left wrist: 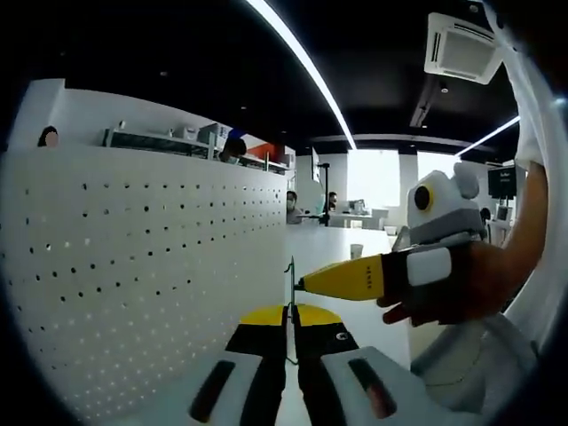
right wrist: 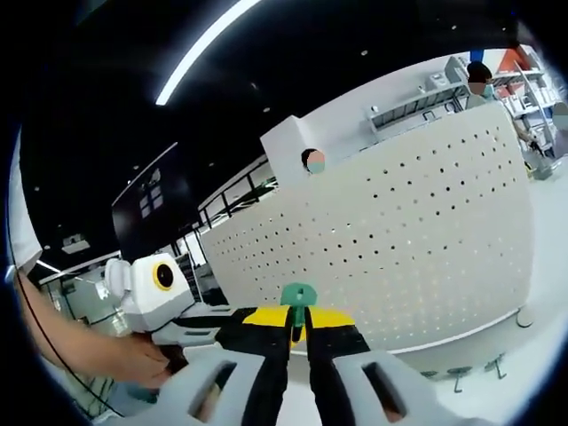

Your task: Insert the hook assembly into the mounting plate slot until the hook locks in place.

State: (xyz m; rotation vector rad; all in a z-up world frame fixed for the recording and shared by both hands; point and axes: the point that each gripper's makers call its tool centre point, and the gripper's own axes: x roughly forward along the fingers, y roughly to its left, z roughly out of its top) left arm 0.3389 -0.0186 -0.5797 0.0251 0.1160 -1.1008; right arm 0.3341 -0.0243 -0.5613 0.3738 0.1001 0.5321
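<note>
Left gripper fingers pinch a thin hook; right gripper fingers clamp a green piece before the pegboard.

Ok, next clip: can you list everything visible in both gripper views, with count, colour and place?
Pegboard panel: one, white with rows of small holes, upright ahead of both grippers.
Hook piece: one, green, between the right gripper's jaw tips.
Thin metal piece: one, dark, upright between the left gripper's jaw tips.
Ceiling light strips: white, overhead.
Ceiling air unit: one, white.
Left gripper: black and yellow jaws, shut on the thin piece.
Right gripper: black and yellow jaws, shut on the hook piece.
Hand: holding the right gripper.
</note>
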